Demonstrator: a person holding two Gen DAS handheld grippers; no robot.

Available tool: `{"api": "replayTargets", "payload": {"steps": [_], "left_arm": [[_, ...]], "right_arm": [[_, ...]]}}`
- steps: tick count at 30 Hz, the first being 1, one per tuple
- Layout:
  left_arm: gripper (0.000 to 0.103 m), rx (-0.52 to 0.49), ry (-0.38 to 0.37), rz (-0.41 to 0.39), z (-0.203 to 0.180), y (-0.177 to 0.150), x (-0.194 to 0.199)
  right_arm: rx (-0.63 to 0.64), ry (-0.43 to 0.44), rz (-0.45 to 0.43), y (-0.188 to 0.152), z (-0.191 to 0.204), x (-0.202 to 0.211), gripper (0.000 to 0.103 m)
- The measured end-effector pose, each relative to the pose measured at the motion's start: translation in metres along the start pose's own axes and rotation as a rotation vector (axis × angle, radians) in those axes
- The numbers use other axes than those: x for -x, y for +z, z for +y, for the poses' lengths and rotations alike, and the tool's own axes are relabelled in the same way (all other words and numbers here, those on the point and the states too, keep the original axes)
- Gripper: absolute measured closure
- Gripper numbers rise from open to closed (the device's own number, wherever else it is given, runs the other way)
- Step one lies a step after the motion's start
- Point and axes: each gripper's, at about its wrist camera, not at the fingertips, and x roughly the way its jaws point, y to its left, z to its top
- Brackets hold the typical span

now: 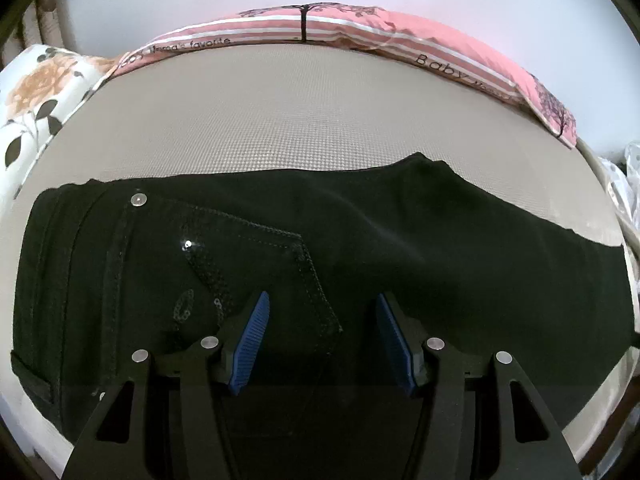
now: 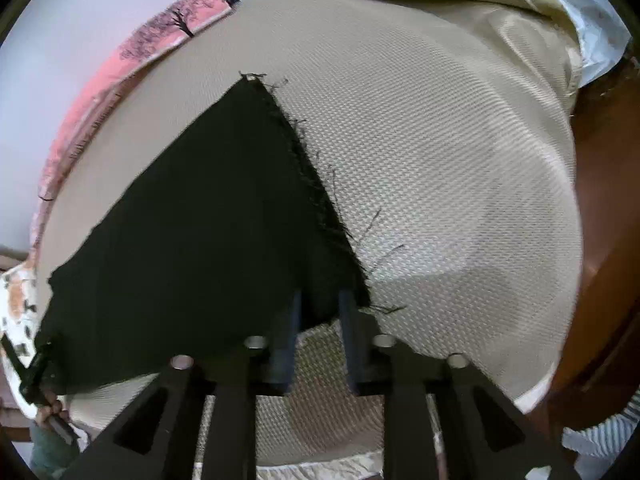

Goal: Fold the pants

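Left gripper point(image 1: 322, 340) wide, empty, above pants point(image 1: 360, 248) | right gripper point(image 2: 318, 334) narrowed on frayed hem point(image 2: 320, 200), grip unclear | we judge cloth soft, limp; take hem corners.

Black pants point(image 1: 360, 248) flat on beige mattress point(image 1: 280, 120), left gripper point(image 1: 322, 340) spread wide above them

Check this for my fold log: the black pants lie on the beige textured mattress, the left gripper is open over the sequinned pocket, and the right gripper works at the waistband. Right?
Not quite. The right gripper is at the frayed leg hem, not the waistband, as the right wrist view shows. The black pants do lie on the beige textured mattress, the left gripper open over the sequinned pocket.
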Motion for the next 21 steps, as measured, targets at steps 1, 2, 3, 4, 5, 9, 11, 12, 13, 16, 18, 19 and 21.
{"api": "replayTargets", "payload": {"steps": [1,2,3,4,5,9,11,12,13,16,18,19,21], "left_arm": [[0.046,0.003,-0.002,-0.002,0.000,0.001,0.001],[0.046,0.006,-0.003,-0.014,0.001,0.001,0.005],[0.046,0.009,0.000,-0.027,0.001,0.002,0.009],[0.046,0.013,-0.001,-0.040,0.003,0.002,0.013],[0.046,0.017,-0.007,-0.052,0.006,0.003,0.017],[0.046,0.019,0.021,-0.110,0.016,0.006,0.033],[0.046,0.017,0.044,-0.137,0.024,0.006,0.039],[0.046,0.017,0.054,-0.140,0.027,0.005,0.041],[0.046,0.019,0.066,-0.142,0.031,0.004,0.042],[0.046,0.025,0.099,-0.146,0.044,0.001,0.044],[0.046,0.025,0.125,-0.136,0.052,-0.001,0.043],[0.046,0.026,0.135,-0.134,0.056,-0.002,0.043],[0.046,0.028,0.142,-0.126,0.060,-0.006,0.042]], "right_arm": [[0.022,-0.004,-0.018,0.002,0.007,0.006,0.076],[0.033,-0.006,-0.044,0.002,0.012,0.011,0.075],[0.053,-0.006,-0.065,0.005,0.021,0.017,0.074],[0.084,-0.012,-0.087,0.008,0.036,0.024,0.073],[0.107,-0.007,-0.099,0.009,0.046,0.028,0.072],[0.255,0.108,-0.086,0.013,0.122,0.023,0.071],[0.353,0.183,-0.063,0.010,0.171,0.012,0.071],[0.406,0.218,-0.047,0.008,0.198,0.005,0.071],[0.463,0.254,-0.030,0.005,0.227,-0.003,0.071],[0.610,0.374,0.032,-0.009,0.304,-0.022,0.071],[0.701,0.414,0.056,-0.019,0.348,-0.033,0.071],[0.757,0.425,0.076,-0.024,0.372,-0.040,0.071],[0.844,0.435,0.105,-0.035,0.410,-0.052,0.071]]}}
